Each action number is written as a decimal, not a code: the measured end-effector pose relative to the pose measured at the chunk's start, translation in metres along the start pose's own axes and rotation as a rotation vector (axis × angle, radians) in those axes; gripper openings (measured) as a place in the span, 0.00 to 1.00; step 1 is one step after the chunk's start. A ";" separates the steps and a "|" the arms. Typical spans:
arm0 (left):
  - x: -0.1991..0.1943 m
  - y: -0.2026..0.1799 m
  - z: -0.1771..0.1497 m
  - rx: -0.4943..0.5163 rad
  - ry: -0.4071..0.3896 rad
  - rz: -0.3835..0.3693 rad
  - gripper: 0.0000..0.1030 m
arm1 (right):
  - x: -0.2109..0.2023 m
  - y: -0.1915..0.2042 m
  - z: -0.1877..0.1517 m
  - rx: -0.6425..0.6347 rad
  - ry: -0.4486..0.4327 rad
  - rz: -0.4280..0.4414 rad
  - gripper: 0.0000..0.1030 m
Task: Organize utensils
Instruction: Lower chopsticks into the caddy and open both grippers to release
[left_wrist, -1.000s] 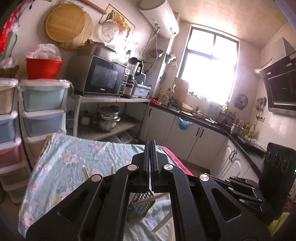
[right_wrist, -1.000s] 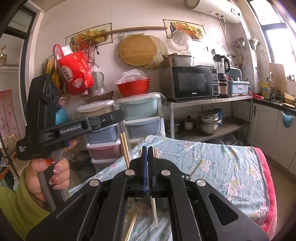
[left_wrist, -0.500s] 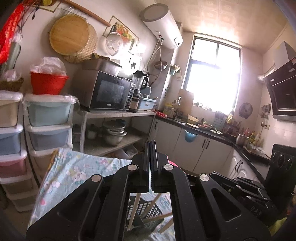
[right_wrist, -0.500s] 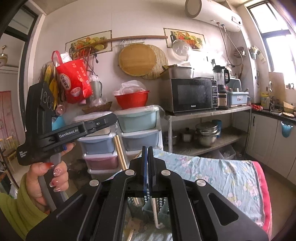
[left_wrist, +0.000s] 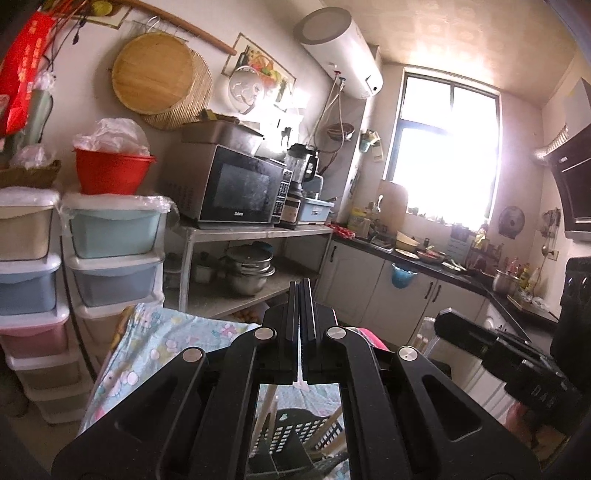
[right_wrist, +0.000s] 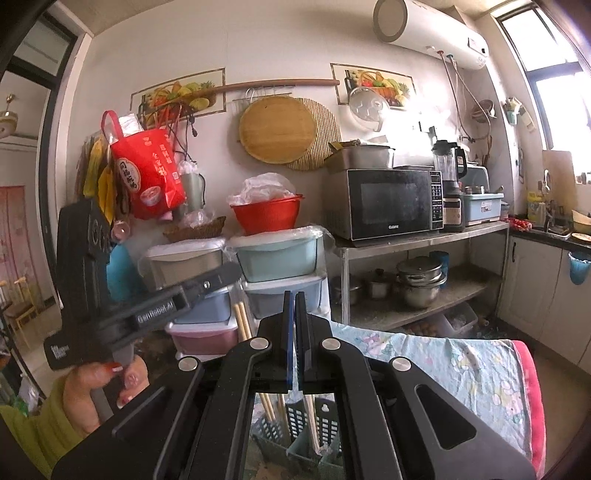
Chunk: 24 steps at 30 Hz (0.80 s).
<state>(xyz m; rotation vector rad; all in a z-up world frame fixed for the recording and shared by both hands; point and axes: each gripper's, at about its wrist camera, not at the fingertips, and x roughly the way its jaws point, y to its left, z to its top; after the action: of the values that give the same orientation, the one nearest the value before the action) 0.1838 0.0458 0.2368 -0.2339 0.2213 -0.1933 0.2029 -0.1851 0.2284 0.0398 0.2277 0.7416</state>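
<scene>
The left tool (right_wrist: 236, 271) is seen in the right wrist view, raised above the table's (right_wrist: 480, 365) near left corner in a hand (right_wrist: 99, 391); its jaws are pressed together with nothing between them, as its own camera shows. Just right of it, below both tools, a dark slotted holder (right_wrist: 295, 424) stands on the flowered cloth near the table's near edge, and the chopsticks (right_wrist: 242, 321) stand tilted in it, their tops leaning past its rim. They look like light, stiff, smooth wooden sticks, likely to roll or pivot if pinched near one end; a hold near the middle, across the pair, would probably keep them from swinging. The holder seems light plastic, open-walled and easy to tip, so it is best taken by its rim or steadied while anything goes in. The right tool (right_wrist: 294, 295) is also closed and empty, poised over the holder. I cannot tell whether any utensils lie loose on the table, since the tools hide most of it.
</scene>
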 end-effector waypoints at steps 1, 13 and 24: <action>0.002 0.001 -0.001 -0.004 0.002 0.003 0.00 | 0.003 0.000 0.001 0.002 0.002 0.003 0.01; 0.022 0.013 -0.019 -0.050 0.040 -0.009 0.00 | 0.039 0.000 -0.013 0.013 0.072 0.011 0.01; 0.034 0.022 -0.038 -0.085 0.089 -0.010 0.00 | 0.059 -0.008 -0.034 0.036 0.128 -0.023 0.02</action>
<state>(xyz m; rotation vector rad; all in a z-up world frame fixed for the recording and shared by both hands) 0.2108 0.0513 0.1885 -0.3114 0.3176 -0.2044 0.2431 -0.1531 0.1828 0.0235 0.3626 0.7177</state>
